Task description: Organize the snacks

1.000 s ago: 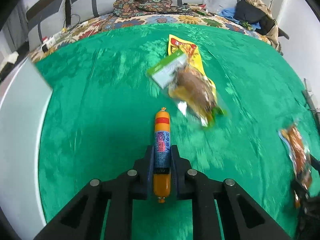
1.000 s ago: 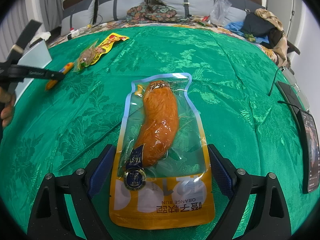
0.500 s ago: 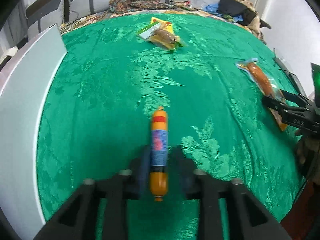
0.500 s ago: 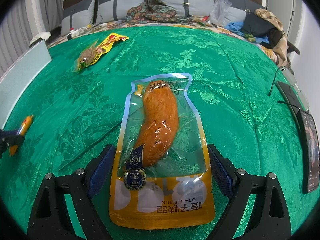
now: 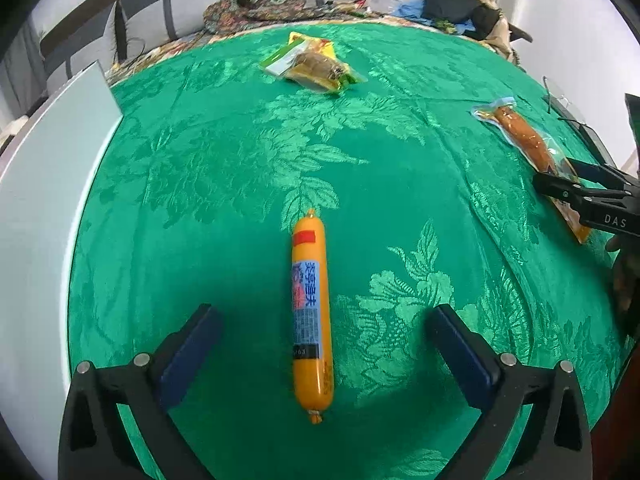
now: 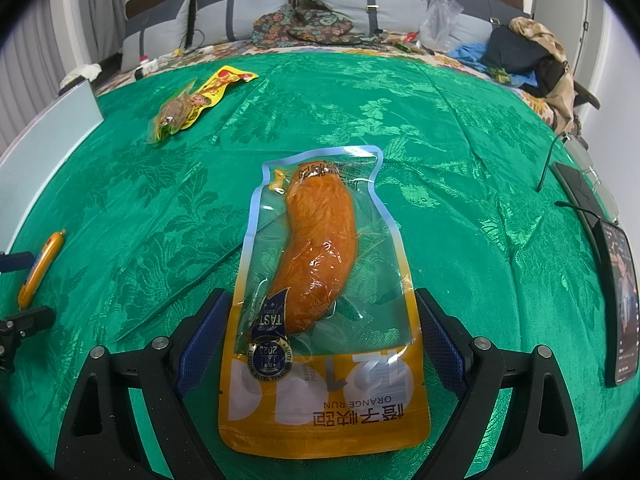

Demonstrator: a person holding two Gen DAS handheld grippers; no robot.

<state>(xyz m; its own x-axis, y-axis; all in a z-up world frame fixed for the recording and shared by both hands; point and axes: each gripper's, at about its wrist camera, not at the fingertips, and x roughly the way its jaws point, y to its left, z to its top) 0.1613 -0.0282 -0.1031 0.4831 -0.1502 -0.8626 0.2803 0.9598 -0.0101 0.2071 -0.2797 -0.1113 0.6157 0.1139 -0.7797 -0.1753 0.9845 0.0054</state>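
i'm opening my left gripper [image 5: 320,332] wide around the sausage stick [image 5: 311,316] lying free on the green cloth [image 5: 224,168], my right gripper [image 6: 320,336] gapes astride the orange pouch [image 6: 320,320], seemingly untouched, so closing there comes next.

A home bedroom: padded headboard [image 6: 256,4], pillows [image 6: 160,36], strewn clothes [image 6: 524,52].
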